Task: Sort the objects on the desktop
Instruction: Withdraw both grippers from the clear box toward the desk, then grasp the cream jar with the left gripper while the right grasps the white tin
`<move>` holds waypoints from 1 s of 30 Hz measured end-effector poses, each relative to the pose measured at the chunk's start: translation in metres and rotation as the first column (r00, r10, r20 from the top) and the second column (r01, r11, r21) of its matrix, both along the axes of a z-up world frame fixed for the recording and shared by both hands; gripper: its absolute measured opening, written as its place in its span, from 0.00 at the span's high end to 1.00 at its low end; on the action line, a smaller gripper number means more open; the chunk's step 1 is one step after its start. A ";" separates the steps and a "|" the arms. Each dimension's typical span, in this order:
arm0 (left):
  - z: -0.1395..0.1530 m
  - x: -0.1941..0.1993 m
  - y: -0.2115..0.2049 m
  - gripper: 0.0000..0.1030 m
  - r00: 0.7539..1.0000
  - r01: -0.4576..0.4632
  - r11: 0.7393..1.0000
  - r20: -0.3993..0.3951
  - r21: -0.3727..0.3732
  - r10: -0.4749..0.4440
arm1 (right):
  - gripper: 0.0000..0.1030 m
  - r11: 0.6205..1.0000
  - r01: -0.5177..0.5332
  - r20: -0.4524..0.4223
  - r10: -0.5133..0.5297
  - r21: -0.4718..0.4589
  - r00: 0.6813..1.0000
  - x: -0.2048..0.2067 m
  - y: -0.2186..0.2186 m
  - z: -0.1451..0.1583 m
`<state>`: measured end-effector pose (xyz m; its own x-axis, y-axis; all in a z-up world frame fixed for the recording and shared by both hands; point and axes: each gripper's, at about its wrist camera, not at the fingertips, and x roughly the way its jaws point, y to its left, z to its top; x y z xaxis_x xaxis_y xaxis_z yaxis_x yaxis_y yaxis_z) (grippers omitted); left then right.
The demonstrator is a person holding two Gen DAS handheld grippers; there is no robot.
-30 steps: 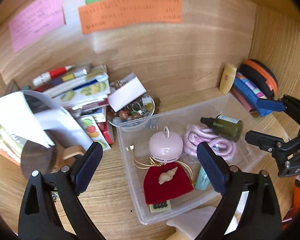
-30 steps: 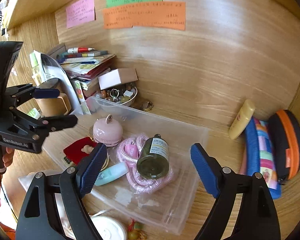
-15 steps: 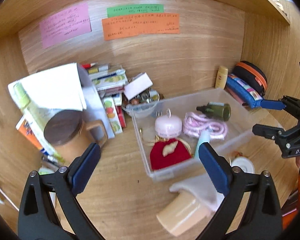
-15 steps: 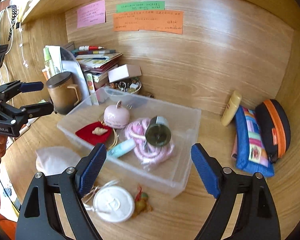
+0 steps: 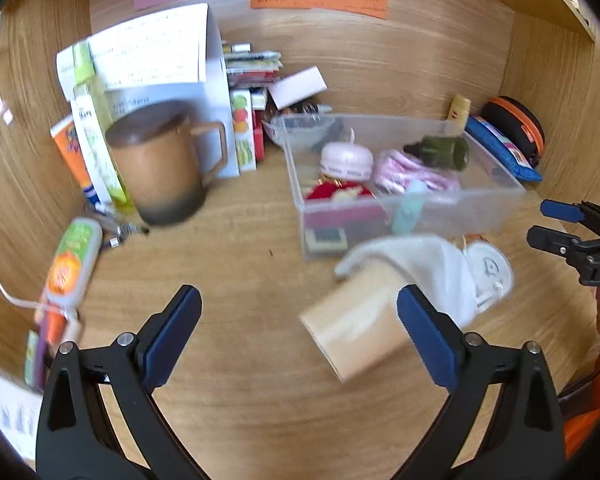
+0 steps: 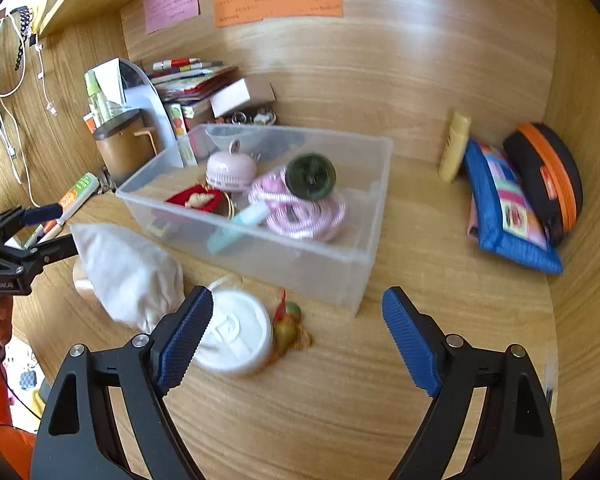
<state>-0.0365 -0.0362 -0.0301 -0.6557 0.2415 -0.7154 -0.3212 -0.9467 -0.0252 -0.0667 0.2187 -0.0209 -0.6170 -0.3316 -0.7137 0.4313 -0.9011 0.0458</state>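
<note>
1. Both grippers are empty: the left gripper [image 5: 298, 322] and the right gripper [image 6: 298, 336] hang above the wooden desk [image 5: 236, 264] with fingers spread wide, holding nothing.
2. Sorting looks partly done. The clear plastic bin [image 6: 340, 268] already holds a pink round gadget [image 6: 230, 170], a coiled pink cord [image 6: 300, 216], a dark green bottle [image 6: 310, 176], a red pouch [image 6: 192, 198] and a pale teal tube [image 6: 242, 220].
3. Loose things lie just in front of the bin: a tan paper cup [image 5: 352, 332] on its side, draped with a white cloth [image 5: 424, 264], a white round lid [image 6: 236, 332], and a small red-and-green charm [image 6: 286, 326] touching the lid.
4. I judge the step in hand to be choosing the next loose item.
5. The left fingers frame the cup, so the next move probably calls for lowering, closing across its body, and lifting without dragging the cloth.
</note>
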 end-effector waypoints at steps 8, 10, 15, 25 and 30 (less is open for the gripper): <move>-0.028 0.010 0.019 0.03 0.996 0.033 0.999 0.087 0.029 -0.035 | 0.18 1.000 0.007 0.070 -0.006 -0.005 0.998 0.014 0.011 -0.022; -0.033 0.009 0.025 0.03 0.995 0.036 0.999 0.093 0.024 -0.038 | 0.18 1.000 0.004 0.076 -0.004 0.005 0.997 0.018 0.010 -0.027; -0.041 -0.001 0.034 0.03 0.993 0.020 0.999 0.117 0.037 -0.024 | 0.18 0.999 -0.038 0.094 0.036 0.018 0.995 0.023 0.002 -0.035; -0.048 -0.004 0.019 0.03 0.994 -0.010 0.998 0.114 0.062 0.003 | 0.18 0.991 -0.132 0.110 0.130 0.014 0.985 0.019 -0.024 -0.048; -0.048 0.000 0.005 0.03 0.994 -0.045 0.997 0.106 0.056 0.039 | 0.20 0.988 -0.152 0.083 0.151 0.005 0.985 0.017 -0.032 -0.047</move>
